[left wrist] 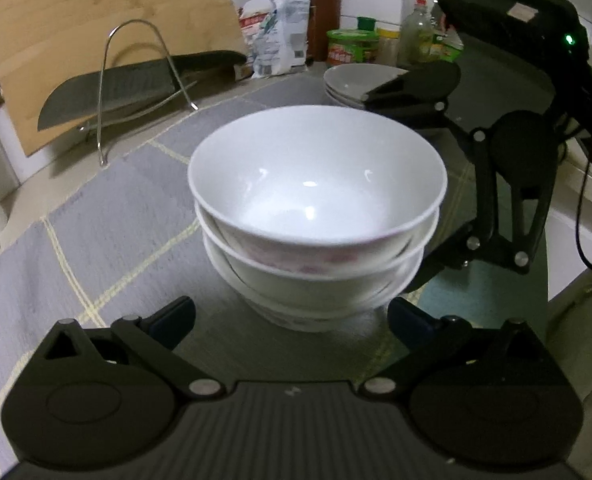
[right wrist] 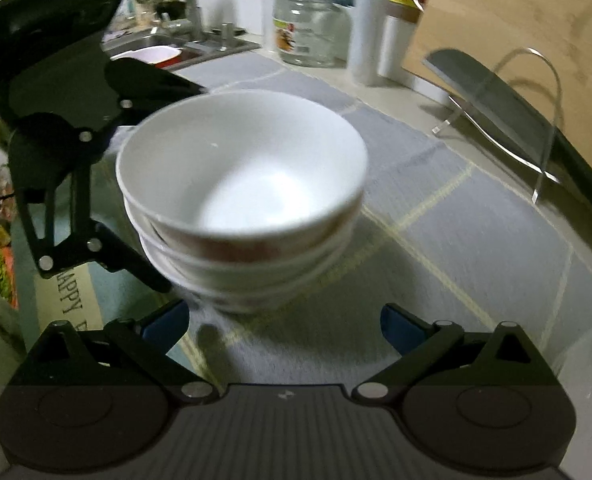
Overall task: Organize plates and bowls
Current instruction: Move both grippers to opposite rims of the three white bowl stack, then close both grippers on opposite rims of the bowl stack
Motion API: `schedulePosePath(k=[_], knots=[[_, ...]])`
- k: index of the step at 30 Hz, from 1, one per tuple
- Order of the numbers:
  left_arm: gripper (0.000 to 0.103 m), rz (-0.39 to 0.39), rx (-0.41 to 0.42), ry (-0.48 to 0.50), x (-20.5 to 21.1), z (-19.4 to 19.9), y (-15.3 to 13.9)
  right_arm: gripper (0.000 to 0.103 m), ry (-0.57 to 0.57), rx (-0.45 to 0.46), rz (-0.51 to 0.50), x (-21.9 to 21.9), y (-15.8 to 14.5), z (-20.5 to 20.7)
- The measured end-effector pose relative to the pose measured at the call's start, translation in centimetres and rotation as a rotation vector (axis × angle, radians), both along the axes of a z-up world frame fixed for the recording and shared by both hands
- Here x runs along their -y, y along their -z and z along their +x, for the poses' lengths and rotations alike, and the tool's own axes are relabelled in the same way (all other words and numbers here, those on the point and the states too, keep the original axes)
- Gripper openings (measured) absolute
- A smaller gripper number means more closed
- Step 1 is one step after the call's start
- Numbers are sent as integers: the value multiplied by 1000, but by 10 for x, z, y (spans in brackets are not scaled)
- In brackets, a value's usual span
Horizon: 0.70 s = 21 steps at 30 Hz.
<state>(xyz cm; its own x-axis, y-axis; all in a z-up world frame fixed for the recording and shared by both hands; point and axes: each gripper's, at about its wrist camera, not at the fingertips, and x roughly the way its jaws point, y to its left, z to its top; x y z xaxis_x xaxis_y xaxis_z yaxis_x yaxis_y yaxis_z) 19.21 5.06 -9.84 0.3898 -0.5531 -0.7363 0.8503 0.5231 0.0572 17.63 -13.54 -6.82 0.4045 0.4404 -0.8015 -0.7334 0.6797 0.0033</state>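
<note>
A stack of three white bowls [left wrist: 315,200] stands on the grey checked mat [left wrist: 108,220], the upper ones showing a pink pattern on the outside. My left gripper [left wrist: 297,314] is open, with its fingertips either side of the stack's foot and not touching it. The right gripper [left wrist: 391,192] reaches in from the right with its jaws spread wide around the stack. In the right wrist view the same bowl stack [right wrist: 240,192] sits just ahead of the open right gripper [right wrist: 284,320], and the left gripper [right wrist: 182,188] straddles it from the left. A stack of shallow white plates [left wrist: 351,84] rests behind the bowls.
A wooden cutting board [left wrist: 108,32] leans at the back left, with a cleaver [left wrist: 136,84] on a wire rack [left wrist: 136,40]. Bottles, bags and a green-lidded tub [left wrist: 351,44] line the wall. A sink [right wrist: 156,46] and a glass jar [right wrist: 307,28] lie beyond the mat.
</note>
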Motion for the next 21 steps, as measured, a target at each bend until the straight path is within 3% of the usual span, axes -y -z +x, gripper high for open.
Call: schedulePosePath(k=[6, 13, 21], knots=[[96, -7, 3, 112, -1, 6, -4, 100, -73, 2, -9, -11, -6, 7], [91, -23, -16, 228, -3, 17, -9, 89, -136, -29, -17, -15, -9, 11], [87, -18, -41, 296, -1, 23, -10, 83, -162, -44, -33, -19, -12, 12]])
